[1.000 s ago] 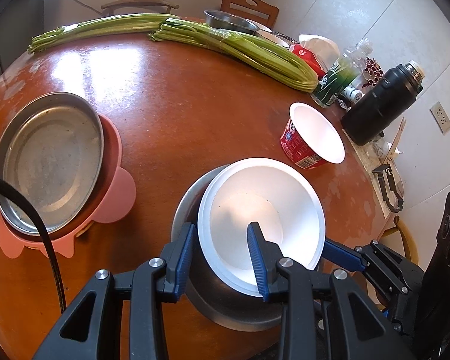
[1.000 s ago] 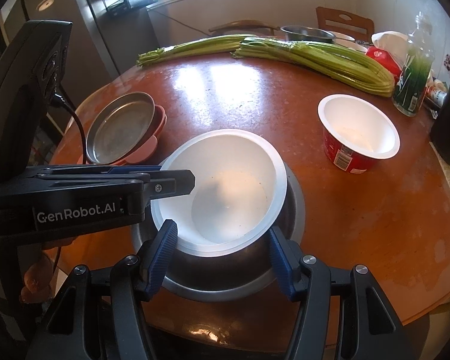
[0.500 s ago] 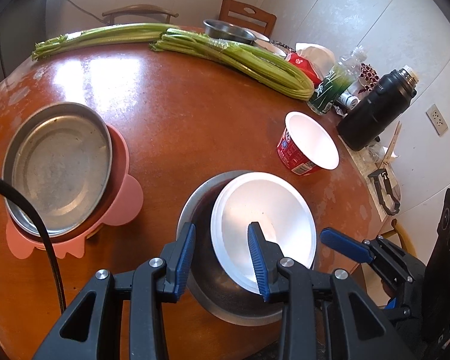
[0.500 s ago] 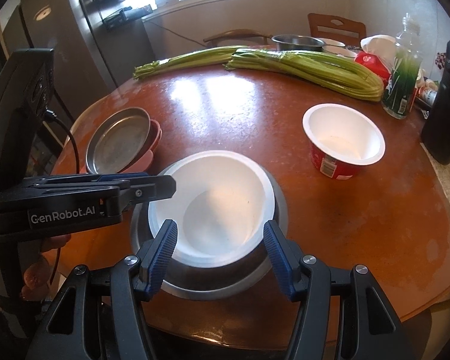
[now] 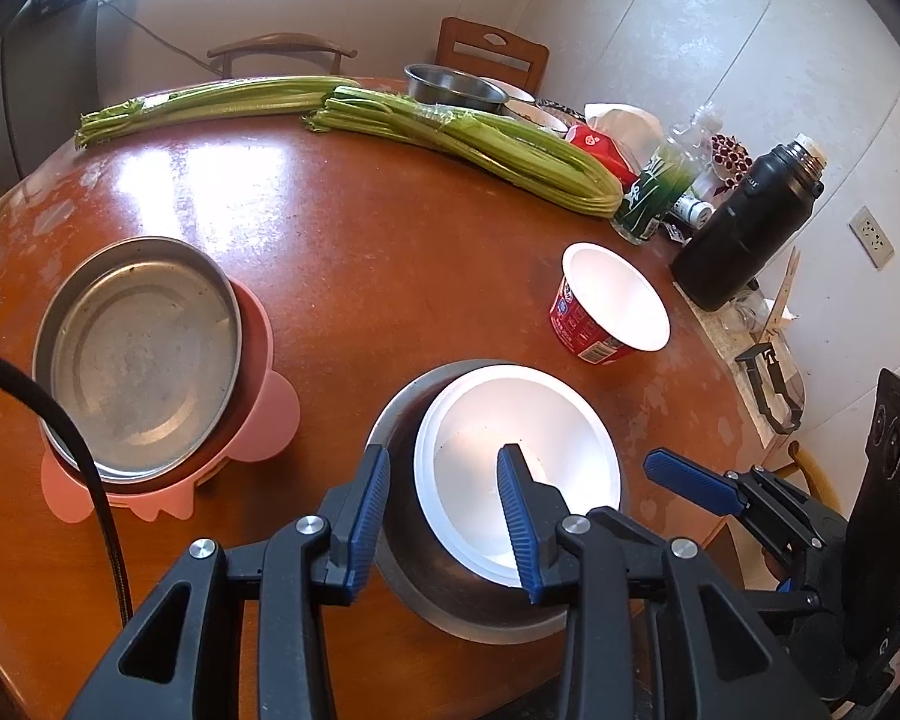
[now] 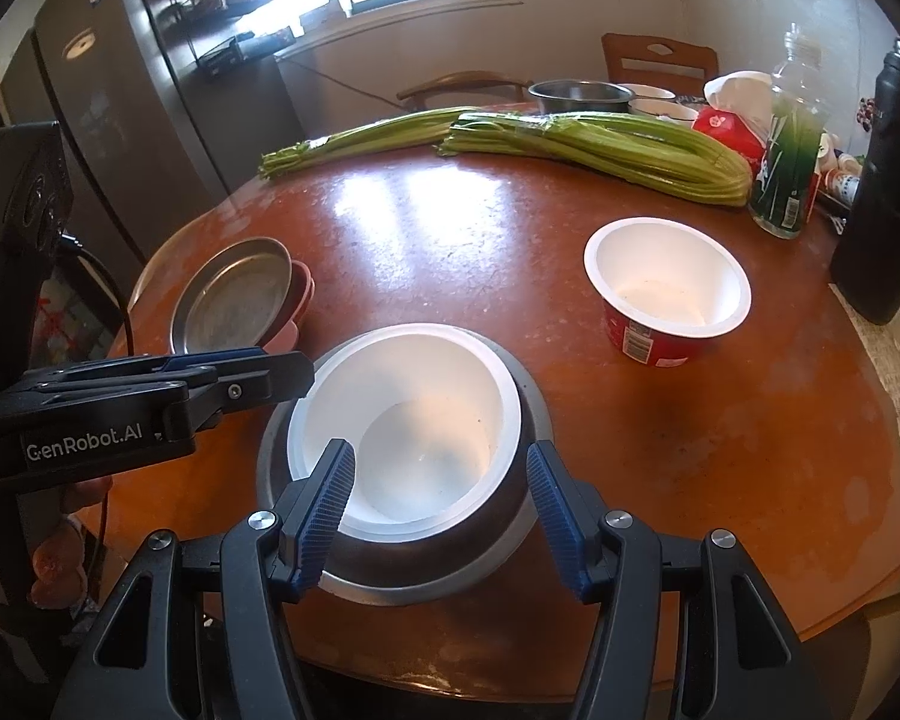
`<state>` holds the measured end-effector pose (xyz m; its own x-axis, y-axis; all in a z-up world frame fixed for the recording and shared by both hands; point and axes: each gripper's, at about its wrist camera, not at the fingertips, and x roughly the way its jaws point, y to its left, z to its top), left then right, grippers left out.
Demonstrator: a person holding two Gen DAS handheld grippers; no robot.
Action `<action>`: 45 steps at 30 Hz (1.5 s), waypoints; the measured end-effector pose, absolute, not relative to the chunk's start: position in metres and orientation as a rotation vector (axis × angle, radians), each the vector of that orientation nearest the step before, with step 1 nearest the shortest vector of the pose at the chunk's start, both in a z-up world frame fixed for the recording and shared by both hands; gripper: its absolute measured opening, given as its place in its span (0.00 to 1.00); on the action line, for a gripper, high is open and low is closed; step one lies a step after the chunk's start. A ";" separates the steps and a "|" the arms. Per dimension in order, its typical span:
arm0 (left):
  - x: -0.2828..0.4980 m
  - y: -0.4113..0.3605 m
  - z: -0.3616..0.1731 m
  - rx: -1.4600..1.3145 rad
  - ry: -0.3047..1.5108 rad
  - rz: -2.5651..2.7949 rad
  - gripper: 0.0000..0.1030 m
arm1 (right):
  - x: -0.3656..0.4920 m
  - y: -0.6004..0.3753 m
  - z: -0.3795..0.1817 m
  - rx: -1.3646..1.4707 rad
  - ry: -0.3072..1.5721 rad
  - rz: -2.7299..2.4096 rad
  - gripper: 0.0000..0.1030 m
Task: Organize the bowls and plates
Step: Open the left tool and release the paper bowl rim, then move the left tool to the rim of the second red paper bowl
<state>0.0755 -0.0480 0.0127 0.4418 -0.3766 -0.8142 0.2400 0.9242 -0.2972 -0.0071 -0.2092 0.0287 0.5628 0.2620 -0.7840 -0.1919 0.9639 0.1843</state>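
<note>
I see a round brown counter [image 5: 342,252]. At its near edge sits a steel bowl [image 5: 402,558]; toward the left edge, a pink plate [image 5: 270,414]; toward the right edge, a red cup [image 5: 588,336] and a black flask [image 5: 744,228]. Celery bundles [image 5: 468,138] lie along the far edge.

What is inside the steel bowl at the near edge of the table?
A white bowl sits nested in the steel bowl, tilted slightly. It looks empty. The steel bowl's bottom is covered by it and cannot be seen.
</note>
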 end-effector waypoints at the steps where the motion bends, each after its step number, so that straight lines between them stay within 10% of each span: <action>1: 0.075 -0.048 0.013 -0.143 1.044 -0.383 0.37 | -0.007 -0.210 0.029 0.084 0.933 0.266 0.60; 45: 0.131 -0.133 0.033 -0.046 1.037 -0.452 0.47 | 0.031 -0.305 0.038 0.165 0.866 0.080 0.61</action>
